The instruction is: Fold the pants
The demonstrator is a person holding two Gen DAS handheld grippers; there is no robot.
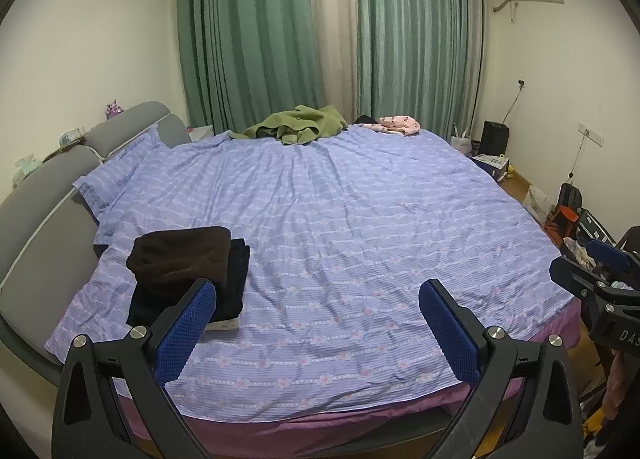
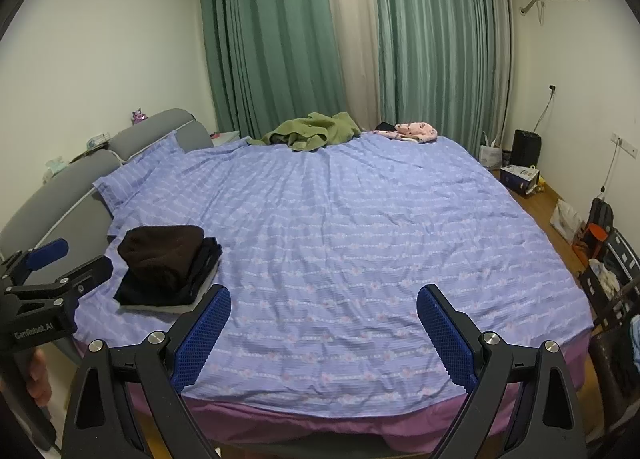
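Both tools hang above the near edge of the bed [image 1: 360,219], the left tool [image 1: 318,323] and the right tool [image 2: 324,327] each with blue-padded fingers spread wide apart and holding nothing. The folded pants [image 1: 192,271] sit in a dark stack, brown on top of black, on the striped lavender sheet at the near left, close to the grey headboard [image 1: 36,219]. At the far edge, by the green curtains [image 1: 248,35], lie a crumpled green garment [image 1: 300,125] and a pink garment [image 1: 400,125], well apart from the stack.
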